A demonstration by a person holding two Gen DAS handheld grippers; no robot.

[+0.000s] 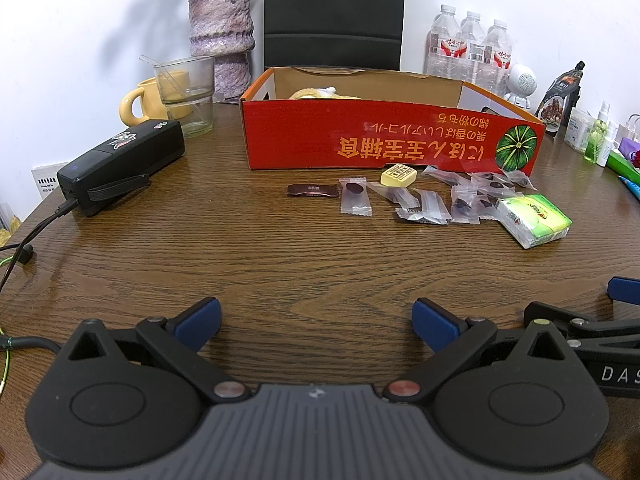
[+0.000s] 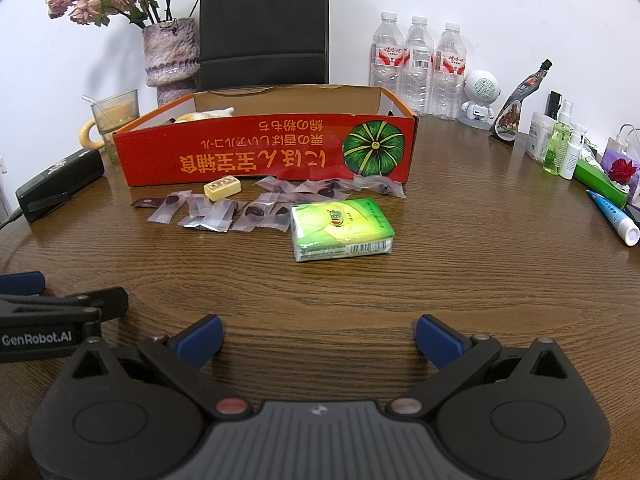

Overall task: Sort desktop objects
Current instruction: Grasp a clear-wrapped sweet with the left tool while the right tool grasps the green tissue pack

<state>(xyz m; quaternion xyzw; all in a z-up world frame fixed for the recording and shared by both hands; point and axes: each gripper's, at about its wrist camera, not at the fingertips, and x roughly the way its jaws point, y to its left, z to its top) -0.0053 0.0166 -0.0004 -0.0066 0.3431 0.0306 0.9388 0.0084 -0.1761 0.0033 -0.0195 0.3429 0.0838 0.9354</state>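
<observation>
Both the left gripper (image 1: 316, 320) and the right gripper (image 2: 319, 337) are held low over the wooden table (image 1: 280, 248), jaws spread wide and nothing grasped, apparently poised for a first pick. The wrapped candies (image 2: 256, 210), a yellow mahjong-tile block (image 2: 222, 188) and a green tissue pack (image 2: 340, 229) are scattered just before the red cardboard box (image 2: 260, 156), presumably the sorting destination.
</observation>
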